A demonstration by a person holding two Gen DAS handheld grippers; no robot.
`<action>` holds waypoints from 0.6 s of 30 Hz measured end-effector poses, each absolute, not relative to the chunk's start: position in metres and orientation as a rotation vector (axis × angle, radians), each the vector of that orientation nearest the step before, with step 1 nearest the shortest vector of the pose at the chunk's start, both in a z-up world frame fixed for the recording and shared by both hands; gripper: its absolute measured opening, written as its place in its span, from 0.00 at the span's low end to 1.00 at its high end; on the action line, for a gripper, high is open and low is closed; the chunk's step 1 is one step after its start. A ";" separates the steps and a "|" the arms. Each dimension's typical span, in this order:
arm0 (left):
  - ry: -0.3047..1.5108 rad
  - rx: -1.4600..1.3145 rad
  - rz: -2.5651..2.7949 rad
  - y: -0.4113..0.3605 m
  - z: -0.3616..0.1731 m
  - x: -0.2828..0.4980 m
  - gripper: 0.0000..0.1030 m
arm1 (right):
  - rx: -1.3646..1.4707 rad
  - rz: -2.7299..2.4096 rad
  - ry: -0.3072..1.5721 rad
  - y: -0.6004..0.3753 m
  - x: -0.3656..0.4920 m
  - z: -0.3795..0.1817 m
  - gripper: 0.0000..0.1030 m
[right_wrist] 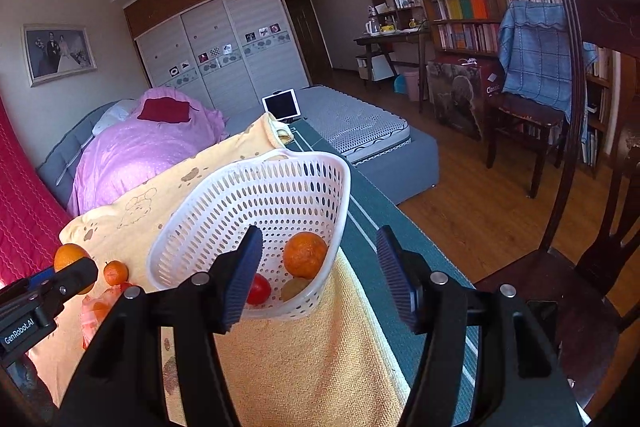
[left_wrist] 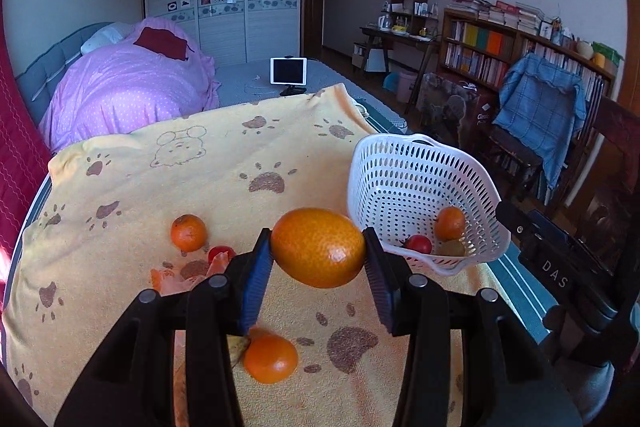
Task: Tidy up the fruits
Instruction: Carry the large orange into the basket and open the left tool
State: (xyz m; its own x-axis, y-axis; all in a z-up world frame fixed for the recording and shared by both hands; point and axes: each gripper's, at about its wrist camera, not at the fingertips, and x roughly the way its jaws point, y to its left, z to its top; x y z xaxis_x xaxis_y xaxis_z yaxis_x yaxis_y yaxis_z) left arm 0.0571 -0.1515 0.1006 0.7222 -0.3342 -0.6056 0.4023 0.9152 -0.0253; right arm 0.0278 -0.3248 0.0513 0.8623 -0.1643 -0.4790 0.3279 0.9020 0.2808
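Gripping a large orange (left_wrist: 319,247) across its middle between blue pads, the left gripper (left_wrist: 319,255) is held above the yellow towel (left_wrist: 160,163), near the white basket (left_wrist: 404,163), presumably for dropping in. The right gripper (right_wrist: 320,273) is kept empty, jaws apart, just before the basket rim. Inside lie a small orange (right_wrist: 305,254), a red fruit (right_wrist: 259,289) and a greenish one (right_wrist: 295,287).

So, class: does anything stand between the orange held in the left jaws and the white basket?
Nothing visible: the orange in the left gripper sits beside the white basket, with only yellow towel between.
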 end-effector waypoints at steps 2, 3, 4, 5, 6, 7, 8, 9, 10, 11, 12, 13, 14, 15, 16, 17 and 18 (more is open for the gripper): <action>0.657 0.114 -0.418 -0.162 0.098 0.064 0.44 | 0.367 -0.279 0.454 -0.325 0.027 0.052 0.64; 0.664 0.112 -0.425 -0.167 0.097 0.068 0.44 | 0.372 -0.285 0.449 -0.326 0.026 0.052 0.64; 0.668 0.109 -0.431 -0.171 0.096 0.071 0.44 | 0.378 -0.290 0.446 -0.327 0.025 0.051 0.64; 0.671 0.107 -0.436 -0.173 0.095 0.073 0.44 | 0.382 -0.294 0.445 -0.328 0.024 0.051 0.64; 0.674 0.108 -0.441 -0.177 0.094 0.076 0.44 | 0.385 -0.297 0.445 -0.329 0.025 0.051 0.64; 0.675 0.109 -0.445 -0.181 0.094 0.078 0.44 | 0.387 -0.300 0.446 -0.329 0.025 0.050 0.64; 0.676 0.110 -0.448 -0.184 0.094 0.080 0.44 | 0.387 -0.302 0.448 -0.330 0.025 0.050 0.64; 0.676 0.111 -0.452 -0.187 0.094 0.081 0.44 | 0.386 -0.305 0.448 -0.330 0.026 0.050 0.64; 0.675 0.111 -0.456 -0.190 0.095 0.083 0.44 | 0.386 -0.308 0.448 -0.329 0.026 0.050 0.64; 0.674 0.112 -0.461 -0.193 0.095 0.084 0.44 | 0.385 -0.311 0.447 -0.329 0.026 0.049 0.64; 0.673 0.112 -0.466 -0.196 0.095 0.086 0.44 | 0.384 -0.315 0.445 -0.329 0.026 0.049 0.64; 0.673 0.113 -0.471 -0.199 0.095 0.087 0.44 | 0.384 -0.321 0.443 -0.330 0.025 0.049 0.64; 0.676 0.115 -0.475 -0.202 0.094 0.089 0.44 | 0.384 -0.326 0.440 -0.330 0.023 0.049 0.64; 0.678 0.119 -0.478 -0.205 0.093 0.090 0.44 | 0.385 -0.331 0.439 -0.331 0.023 0.049 0.64; 0.681 0.122 -0.479 -0.208 0.091 0.092 0.44 | 0.386 -0.335 0.438 -0.332 0.023 0.049 0.64; 0.684 0.123 -0.482 -0.210 0.090 0.093 0.44 | 0.387 -0.338 0.437 -0.332 0.023 0.049 0.64; 0.688 0.126 -0.486 -0.212 0.088 0.094 0.44 | 0.387 -0.340 0.437 -0.332 0.023 0.049 0.64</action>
